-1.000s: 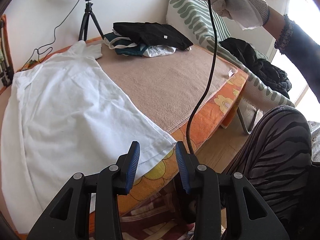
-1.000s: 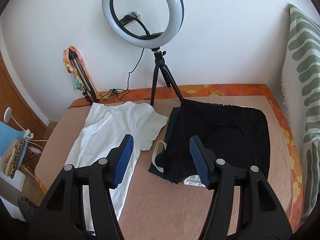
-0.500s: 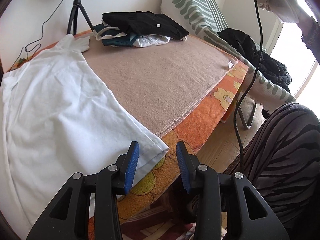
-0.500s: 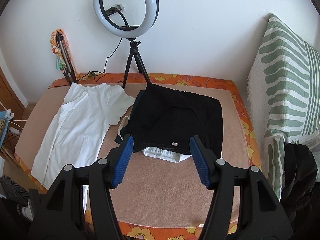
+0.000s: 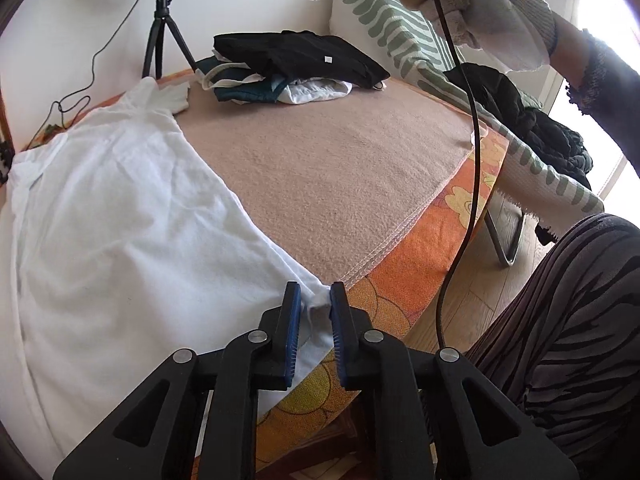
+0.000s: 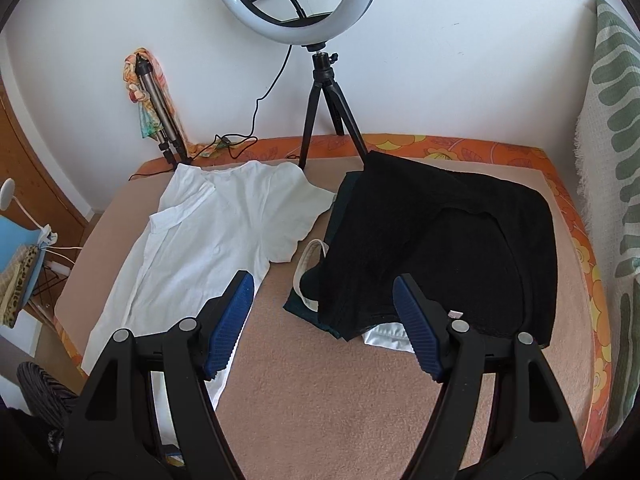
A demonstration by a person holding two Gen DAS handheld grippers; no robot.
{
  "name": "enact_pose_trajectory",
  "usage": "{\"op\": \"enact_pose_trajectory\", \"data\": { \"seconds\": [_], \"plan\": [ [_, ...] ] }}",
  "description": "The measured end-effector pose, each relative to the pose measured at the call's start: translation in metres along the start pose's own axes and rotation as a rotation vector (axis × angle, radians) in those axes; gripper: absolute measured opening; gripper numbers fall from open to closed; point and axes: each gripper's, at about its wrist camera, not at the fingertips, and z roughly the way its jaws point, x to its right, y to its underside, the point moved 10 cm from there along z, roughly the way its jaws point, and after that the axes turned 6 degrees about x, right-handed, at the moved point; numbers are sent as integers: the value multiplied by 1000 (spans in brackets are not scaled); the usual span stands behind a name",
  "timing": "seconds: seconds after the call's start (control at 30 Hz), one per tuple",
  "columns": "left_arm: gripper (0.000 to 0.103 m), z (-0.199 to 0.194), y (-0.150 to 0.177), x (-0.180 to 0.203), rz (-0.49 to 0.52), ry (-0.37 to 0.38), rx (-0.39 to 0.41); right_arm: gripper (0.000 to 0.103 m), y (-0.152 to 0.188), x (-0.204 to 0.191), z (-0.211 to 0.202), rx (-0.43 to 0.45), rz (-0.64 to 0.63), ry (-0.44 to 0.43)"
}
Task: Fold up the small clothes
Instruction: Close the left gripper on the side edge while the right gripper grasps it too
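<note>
A white T-shirt (image 5: 120, 220) lies spread flat on the left of the tan blanket (image 5: 340, 168). Its near hem corner is bunched between the blue pads of my left gripper (image 5: 315, 292), whose jaws are closing on it at the bed's front edge. My right gripper (image 6: 324, 284) hovers above the blanket with its jaws opening and nothing between them. The T-shirt's side (image 6: 208, 232) shows past its left finger, and a pile of folded clothes topped by a black garment (image 6: 440, 240) past its right finger. In the left wrist view a gloved hand (image 5: 480, 12) holds the right gripper high up.
A ring light on a tripod (image 6: 324, 92) stands at the back by the wall. A green-patterned pillow (image 6: 612, 120) and a dark heap of clothes (image 5: 532, 132) lie on the right. A black cable (image 5: 472, 160) hangs down beside the person's striped trouser leg (image 5: 580, 320).
My left jaws have closed from a gap onto the T-shirt's hem corner. The right gripper has sunk toward the bed and its jaws stand wider.
</note>
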Motion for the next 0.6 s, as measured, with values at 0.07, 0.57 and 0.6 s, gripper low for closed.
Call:
{"op": "enact_pose_trajectory", "data": {
  "seconds": [0.07,0.57,0.6],
  "plan": [
    [7,0,-1,-2,-25,25,6,75,-8,-7,25,-9,2,-17],
    [6,-28,-26,-28,-249,107,115,63,-45,-14,202,-166,146,-8],
    [6,-29,-26,-30,-258,107,120,63,-46,-11,210,-172,154,6]
  ]
}}
